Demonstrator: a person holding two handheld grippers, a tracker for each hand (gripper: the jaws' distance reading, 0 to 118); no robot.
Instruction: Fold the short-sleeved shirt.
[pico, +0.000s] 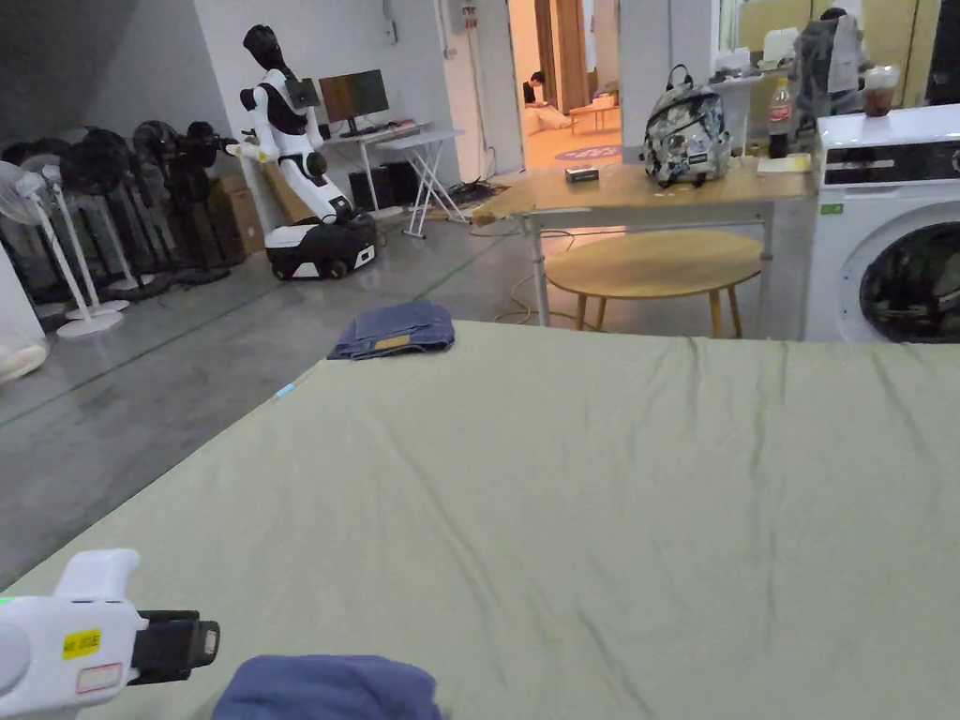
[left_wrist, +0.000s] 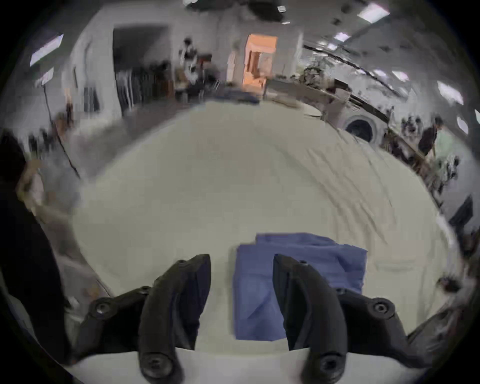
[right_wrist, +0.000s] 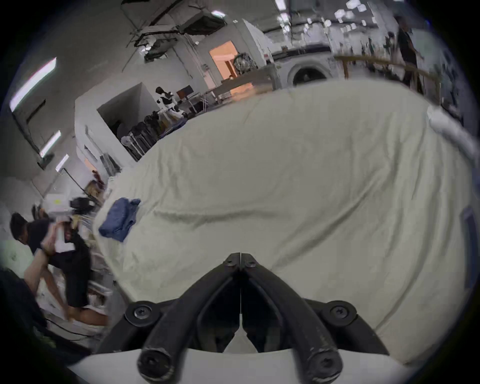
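A: Blue cloth, folded into a neat rectangle: that's the short-sleeved shirt (left_wrist: 298, 283), lying flat on the pale green sheet (pico: 609, 487) near the edge closest to the person.

B: And the left tongs (left_wrist: 241, 262)?

A: Spread wide, holding nothing. In the left gripper view they hover just over the shirt's left edge, one jaw above the cloth and one above bare sheet.

B: The right tongs (right_wrist: 241, 256)?

A: Closed tip to tip on nothing, over bare sheet and well apart from the shirt.

B: So the folding looks about done?

A: I'd judge so. If anything remains it is tidying: lower the left tongs onto the top layer only, press the crease flat, and avoid dragging, since loose layers would slide and splay.

B: That other blue pile?

A: A second folded garment (pico: 394, 330) rests at the sheet's far corner, in the head view.
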